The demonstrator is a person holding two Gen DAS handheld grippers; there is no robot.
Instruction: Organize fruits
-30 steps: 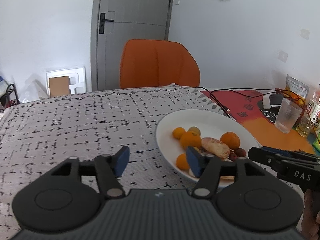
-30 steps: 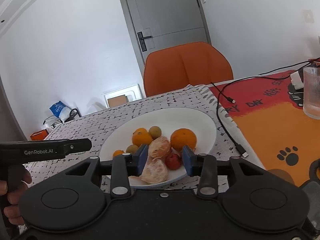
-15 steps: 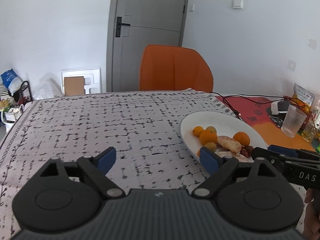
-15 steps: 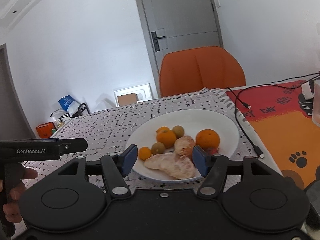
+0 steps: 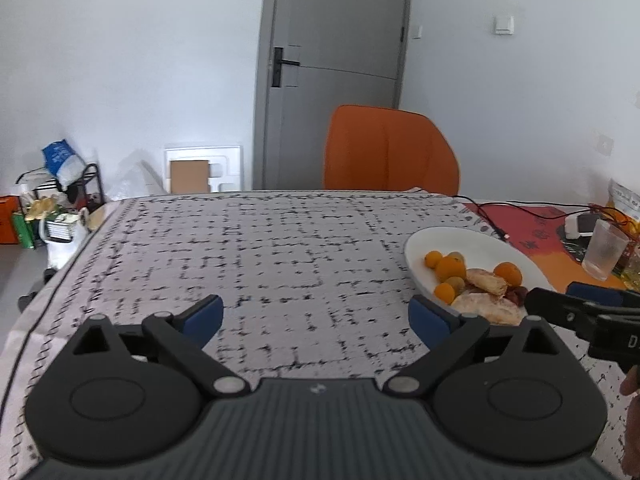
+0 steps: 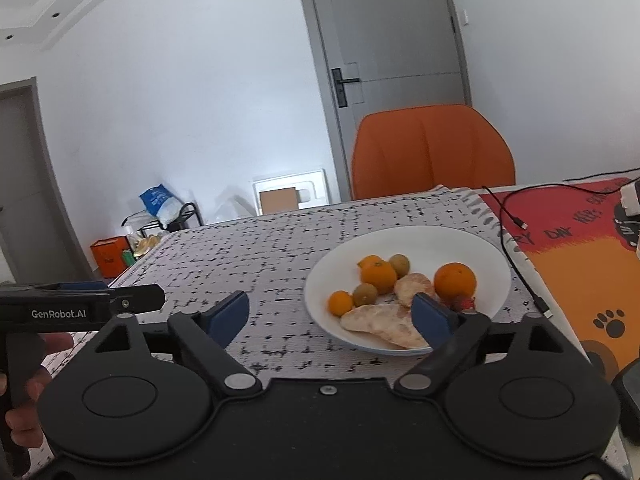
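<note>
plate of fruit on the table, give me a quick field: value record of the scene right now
surface: table under a grey patterned cloth
container: white plate
whole fruit: large orange, smaller oranges, greenish round fruits
peeled fruit: peeled citrus pieces at the plate's near edge
left gripper: open, empty, over bare cloth left of the plate
right gripper: open, empty, near the plate's front
behind table: orange chair

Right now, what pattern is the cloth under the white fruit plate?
Pale grey tablecloth with broken black grid lines, clearest in the left wrist view.

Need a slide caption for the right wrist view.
Open right gripper facing a white plate of oranges and peeled segments.
</note>
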